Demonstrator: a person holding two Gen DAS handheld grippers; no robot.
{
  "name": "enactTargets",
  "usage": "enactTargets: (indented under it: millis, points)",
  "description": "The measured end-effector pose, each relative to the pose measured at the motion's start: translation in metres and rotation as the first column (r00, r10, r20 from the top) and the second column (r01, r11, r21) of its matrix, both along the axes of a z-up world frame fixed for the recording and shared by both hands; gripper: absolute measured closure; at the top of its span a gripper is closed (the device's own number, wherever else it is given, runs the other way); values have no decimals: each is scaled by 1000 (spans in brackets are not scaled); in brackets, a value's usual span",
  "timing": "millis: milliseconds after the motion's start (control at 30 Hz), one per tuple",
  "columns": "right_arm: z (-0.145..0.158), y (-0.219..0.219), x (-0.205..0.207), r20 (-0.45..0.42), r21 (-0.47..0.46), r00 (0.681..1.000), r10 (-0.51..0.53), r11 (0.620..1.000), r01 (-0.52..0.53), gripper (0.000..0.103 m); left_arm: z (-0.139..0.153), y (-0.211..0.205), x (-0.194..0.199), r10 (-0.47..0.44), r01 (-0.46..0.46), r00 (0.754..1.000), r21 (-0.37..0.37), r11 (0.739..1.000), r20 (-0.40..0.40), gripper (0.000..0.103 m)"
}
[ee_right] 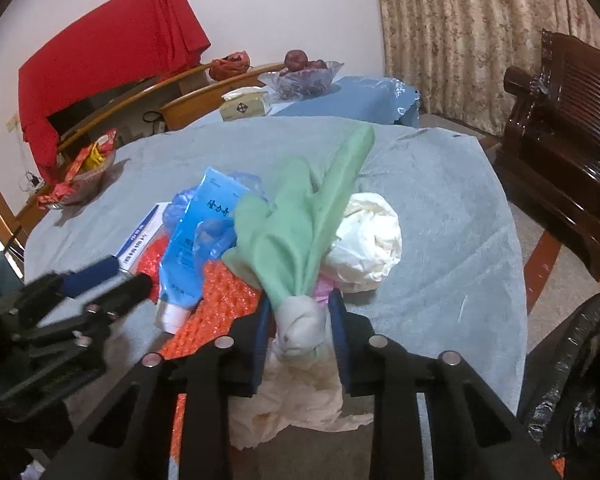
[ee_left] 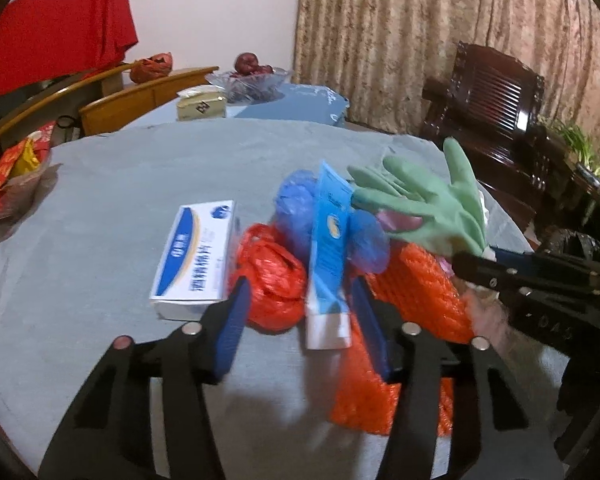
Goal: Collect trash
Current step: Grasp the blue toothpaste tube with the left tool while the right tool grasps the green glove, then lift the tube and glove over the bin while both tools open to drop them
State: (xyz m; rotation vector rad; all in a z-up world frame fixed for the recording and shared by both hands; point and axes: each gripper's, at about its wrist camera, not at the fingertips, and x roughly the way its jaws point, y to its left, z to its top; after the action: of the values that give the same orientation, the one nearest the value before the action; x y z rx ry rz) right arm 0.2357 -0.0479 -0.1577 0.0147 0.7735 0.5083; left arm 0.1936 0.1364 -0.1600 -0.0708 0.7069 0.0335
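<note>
White wall (ee_right: 280,8), beige patterned curtain (ee_left: 420,32), dark wooden chair (ee_right: 568,128), red cloth (ee_right: 112,48).

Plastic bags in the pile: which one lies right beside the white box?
The red bag, crumpled against the box. The blue bag sits farther back, behind the tube.

The black bag (ee_right: 580,364) is cut off at the right edge; box (ee_left: 194,256) print is blurred.

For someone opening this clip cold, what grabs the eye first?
The green rubber glove stands out, sticking up over the pile in the middle of the grey-covered table, its cuff between the right gripper fingers. Just left of it, the left gripper straddles a blue tube, beside a red plastic bag and orange mesh.
</note>
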Motion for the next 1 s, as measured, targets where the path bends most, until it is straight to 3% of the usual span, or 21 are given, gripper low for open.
enactTargets:
  millis: [200, 300, 500, 633, 667, 733, 767, 1000]
  points:
    - [4, -6, -1, 5, 17, 1000, -3, 1000, 3, 75, -19, -7, 7, -1, 1, 998, 4, 1000, -69, 64]
    - [2, -5, -1, 9, 8, 1000, -2, 1000, 2, 75, -22, -7, 7, -21, 20, 997, -20, 1000, -74, 81]
    - [-2, -7, -2, 3, 5, 1000, -4, 1000, 4, 73, -20, -14, -1, -39, 36, 997, -33, 999, -74, 83]
    - [-3, -8, -1, 6, 0, 1000, -6, 1000, 6, 71, -24, -17, 8, -41, 37, 996, -43, 998, -84, 64]
    - [-3, -8, 0, 10, -3, 1000, -7, 1000, 7, 71, -25, -16, 12, -38, 34, 996, -43, 999, -87, 64]
    - [-3, -8, 1, 12, -6, 1000, -9, 1000, 9, 70, -27, -16, 18, -40, 36, 995, -47, 998, -94, 66]
    - [-3, -8, 1, 11, -5, 1000, -5, 1000, 5, 71, -27, -15, 19, -37, 33, 995, -50, 998, -94, 74]
    - [12, -15, -6, 41, 47, 999, 20, 999, -22, 77, -6, -9, 6, -26, 24, 999, -55, 998, -43, 75]
